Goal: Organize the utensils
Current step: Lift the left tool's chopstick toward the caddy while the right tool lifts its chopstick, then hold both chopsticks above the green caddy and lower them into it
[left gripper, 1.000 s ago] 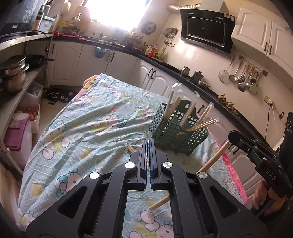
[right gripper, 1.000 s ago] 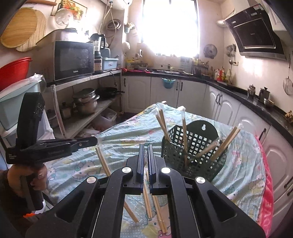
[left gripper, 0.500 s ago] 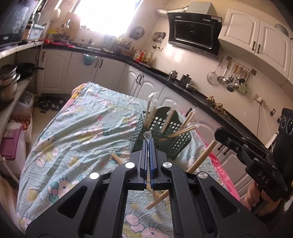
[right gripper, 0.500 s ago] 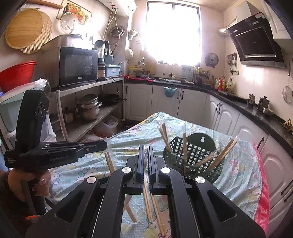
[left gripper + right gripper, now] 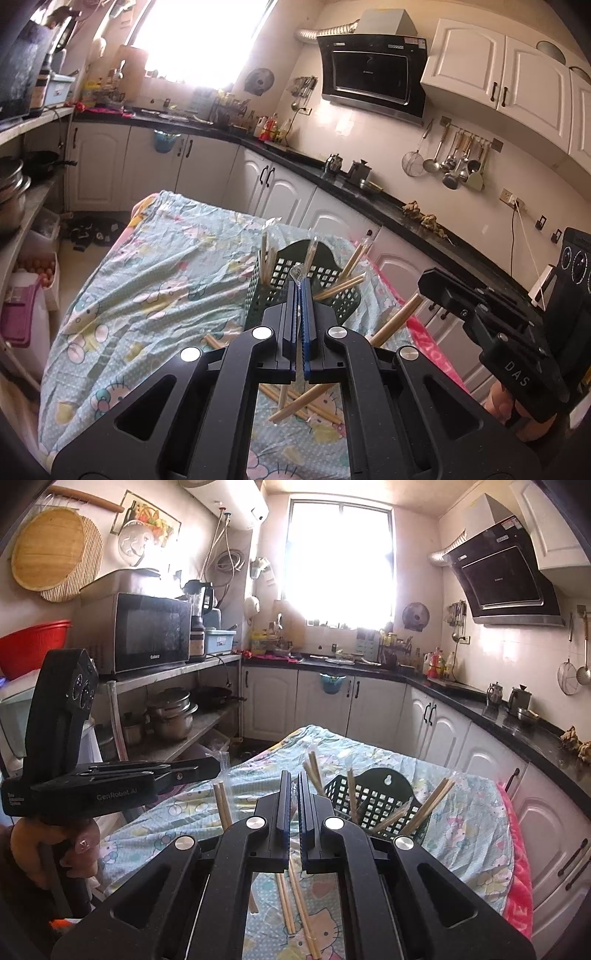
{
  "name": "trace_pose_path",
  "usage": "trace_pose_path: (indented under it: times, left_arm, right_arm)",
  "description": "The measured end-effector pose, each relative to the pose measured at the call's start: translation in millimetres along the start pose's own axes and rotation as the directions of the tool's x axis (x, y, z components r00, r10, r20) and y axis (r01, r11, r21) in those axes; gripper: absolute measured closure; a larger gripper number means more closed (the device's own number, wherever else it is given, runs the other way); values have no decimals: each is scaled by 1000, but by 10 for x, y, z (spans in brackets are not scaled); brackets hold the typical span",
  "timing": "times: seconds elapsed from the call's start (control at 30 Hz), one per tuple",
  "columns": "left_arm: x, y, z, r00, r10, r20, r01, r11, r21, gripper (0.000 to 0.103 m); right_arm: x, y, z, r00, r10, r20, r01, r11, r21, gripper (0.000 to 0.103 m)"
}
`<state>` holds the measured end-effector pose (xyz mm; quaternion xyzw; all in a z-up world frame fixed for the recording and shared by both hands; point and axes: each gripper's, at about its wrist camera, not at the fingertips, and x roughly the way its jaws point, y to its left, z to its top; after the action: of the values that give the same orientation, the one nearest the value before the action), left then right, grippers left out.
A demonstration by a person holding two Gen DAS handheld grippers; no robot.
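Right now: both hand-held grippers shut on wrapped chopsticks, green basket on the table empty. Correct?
One error: the green basket is not empty. Several wrapped chopsticks stand in it, as the right wrist view shows. The rest holds: the left hand-held gripper is shut on the left pair, the right hand-held gripper on the right pair.

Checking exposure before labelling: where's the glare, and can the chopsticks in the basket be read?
Left wrist: window blown out, fisheye bends cabinets; chopsticks in the basket legible. Right wrist: window clipped white, haze around it, basket still sharp.
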<state>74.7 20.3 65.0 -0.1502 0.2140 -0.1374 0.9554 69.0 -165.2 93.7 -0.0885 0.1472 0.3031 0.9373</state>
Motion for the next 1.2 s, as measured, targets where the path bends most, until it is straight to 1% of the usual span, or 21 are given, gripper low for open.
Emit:
trace_pose_path:
  times: [0.27, 0.6, 0.9, 0.97, 1.2]
  left_arm:
    - [-16, -94, 128, 1000, -20, 20, 20, 1000, 12, 103]
    - [-8, -278, 358, 997, -63, 47, 61, 997, 49, 103]
    - [45, -518, 633, 990, -120, 80, 112, 989, 92, 103]
    - [81, -567, 705, 987, -137, 83, 129, 987, 94, 103]
    - [216, -744, 987, 983, -153, 106, 139, 982, 128, 103]
  right_arm:
    - [-101, -6, 52, 999, -21, 32, 21, 1000, -14, 99]
    - [-219, -106, 168, 996, -52, 71, 53, 999, -1, 99]
    - [-359, -333, 400, 985, -107, 137, 103, 994, 34, 99]
    - [-365, -393, 448, 982, -119, 146, 115, 993, 37, 99]
    - [-269, -624, 642, 977, -153, 149, 148, 988, 41, 99]
